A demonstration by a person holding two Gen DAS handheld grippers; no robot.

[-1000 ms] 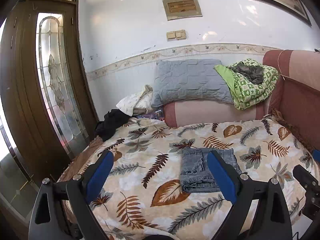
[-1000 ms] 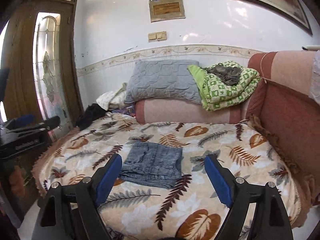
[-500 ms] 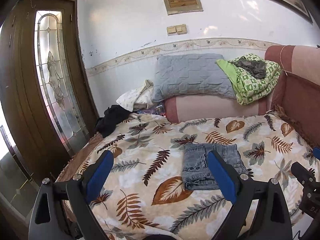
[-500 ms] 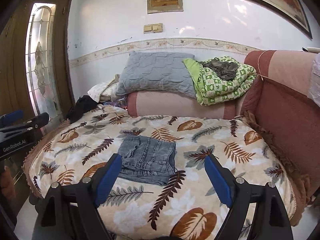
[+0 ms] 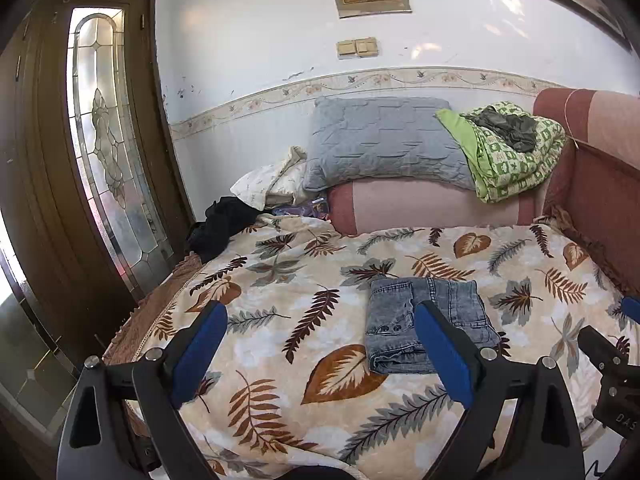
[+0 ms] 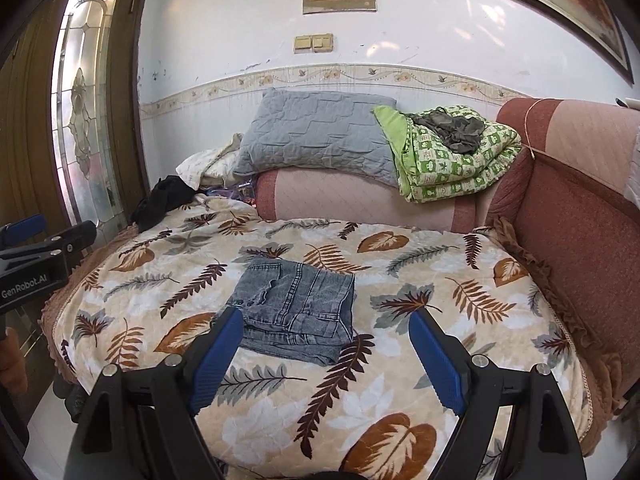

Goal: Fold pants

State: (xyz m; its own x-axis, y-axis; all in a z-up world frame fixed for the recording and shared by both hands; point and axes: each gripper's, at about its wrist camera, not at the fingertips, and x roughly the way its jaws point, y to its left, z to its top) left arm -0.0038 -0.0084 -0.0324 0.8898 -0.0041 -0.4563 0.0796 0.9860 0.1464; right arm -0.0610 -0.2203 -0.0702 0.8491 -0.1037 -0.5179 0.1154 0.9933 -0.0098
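Grey denim pants (image 5: pixel 404 320) (image 6: pixel 296 308) lie folded into a small rectangle on the leaf-print bedspread (image 5: pixel 280 344) (image 6: pixel 420 288). My left gripper (image 5: pixel 320 320) hovers open in front of the bed, its right blue pad overlapping the pants' near right part in the picture, nothing between the fingers. My right gripper (image 6: pixel 326 330) is open too, just before the folded pants, which show in the gap above its tips. The left gripper's side (image 6: pixel 36 256) shows at the left edge of the right wrist view.
A grey pillow (image 5: pixel 384 144) and a green patterned quilt (image 5: pixel 516 152) rest on a pink bolster (image 5: pixel 432 204) against the wall. Dark clothing (image 5: pixel 222 228) lies at the bed's far left corner. A wooden glazed door (image 5: pixel 100 160) stands left; a red sofa back (image 6: pixel 580 216) bounds the right.
Both grippers have sunk a little and drifted nearer the bed, so the pants sit higher between the fingers. Both stay open; the pants have not moved.
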